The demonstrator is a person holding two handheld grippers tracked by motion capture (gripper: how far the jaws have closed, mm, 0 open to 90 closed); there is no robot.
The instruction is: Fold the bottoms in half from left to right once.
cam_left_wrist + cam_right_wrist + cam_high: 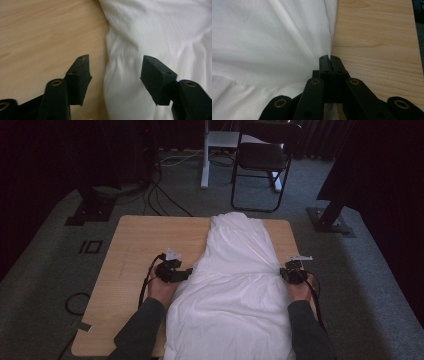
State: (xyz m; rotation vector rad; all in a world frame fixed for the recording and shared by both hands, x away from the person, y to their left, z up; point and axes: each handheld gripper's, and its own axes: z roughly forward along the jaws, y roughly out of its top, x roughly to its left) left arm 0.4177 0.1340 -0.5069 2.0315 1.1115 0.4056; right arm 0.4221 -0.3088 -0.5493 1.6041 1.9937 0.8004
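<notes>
A white cloth (235,285) lies lengthwise down the middle of the wooden table (135,245), its near end hanging over the person's edge. The right gripper (329,58) sits at the cloth's right edge, jaws pressed together on a pinch of the fabric. The left gripper (115,68) is at the cloth's left edge with jaws apart, one over bare wood, the other over the cloth, pads not pressing on it.
</notes>
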